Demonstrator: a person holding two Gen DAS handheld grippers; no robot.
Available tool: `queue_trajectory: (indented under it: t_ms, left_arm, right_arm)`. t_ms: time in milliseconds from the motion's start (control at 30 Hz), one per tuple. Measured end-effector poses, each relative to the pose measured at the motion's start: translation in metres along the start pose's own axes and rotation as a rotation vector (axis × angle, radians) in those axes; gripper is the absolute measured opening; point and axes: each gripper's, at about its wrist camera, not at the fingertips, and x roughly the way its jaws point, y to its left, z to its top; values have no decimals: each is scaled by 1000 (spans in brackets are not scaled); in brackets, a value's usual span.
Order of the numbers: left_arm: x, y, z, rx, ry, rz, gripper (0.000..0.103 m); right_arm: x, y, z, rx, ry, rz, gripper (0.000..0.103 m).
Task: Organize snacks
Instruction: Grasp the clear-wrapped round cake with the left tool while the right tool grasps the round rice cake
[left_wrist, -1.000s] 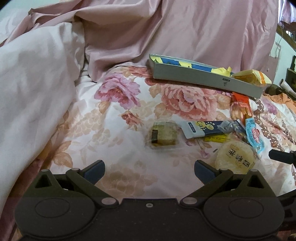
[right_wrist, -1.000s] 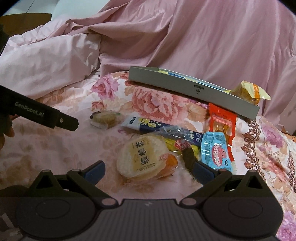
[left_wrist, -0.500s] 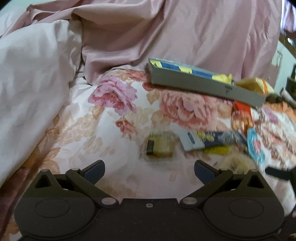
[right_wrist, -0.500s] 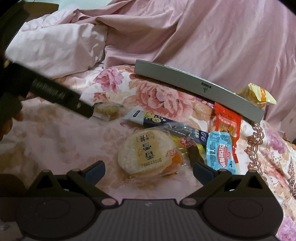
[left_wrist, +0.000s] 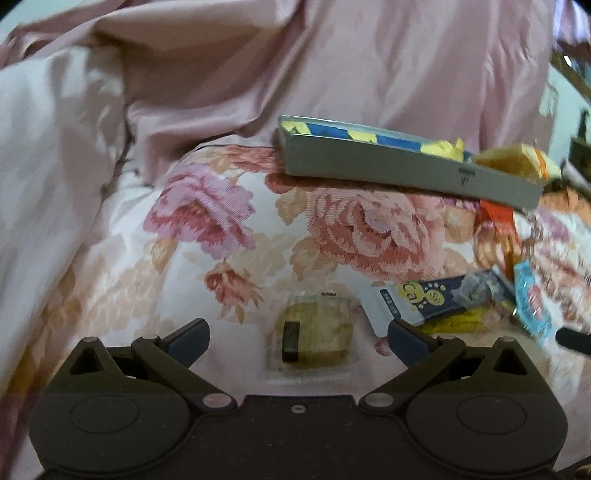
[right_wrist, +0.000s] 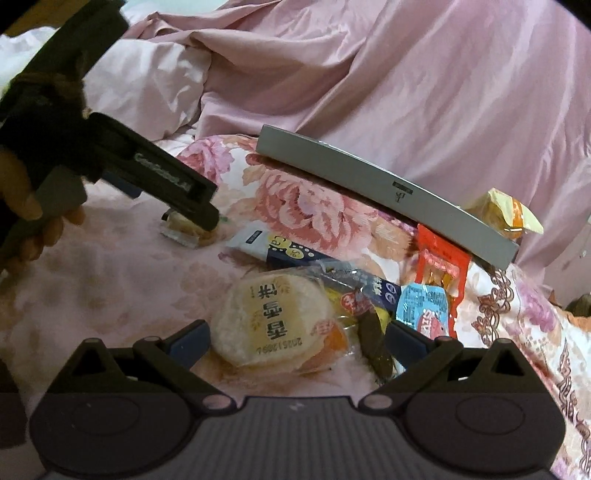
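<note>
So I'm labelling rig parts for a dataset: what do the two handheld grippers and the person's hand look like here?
The right gripper has a matte black body with two round discs, silver pivot pins and blue-padded jaws. The left gripper has the same build; from the side it is a black bar with faint pale lettering. The bare hand holding it shows no sleeve. No cables visible.

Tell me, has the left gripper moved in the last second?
Yes. In the right wrist view, the left gripper has advanced toward the small wrapped cake on the floral bedspread, and its open fingers now sit right over it.
</note>
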Motion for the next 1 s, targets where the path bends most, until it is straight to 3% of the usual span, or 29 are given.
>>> queue_trajectory:
  t_ms: [233, 433, 733, 1000]
  left_arm:
    - [7, -11, -1, 117, -6, -32, 100]
    - [17, -6, -2, 44, 28, -105, 94]
    - [19, 1, -2, -6, 37, -91, 64]
    - [12, -4, -6, -14, 45, -82, 63]
  right_arm:
    - [11, 14, -1, -145, -6, -60, 103]
    - [15, 14, -1, -152, -8, -50, 103]
    - [17, 13, -2, -147, -10, -46, 103]
    - [14, 16, -5, -156, -27, -55, 101]
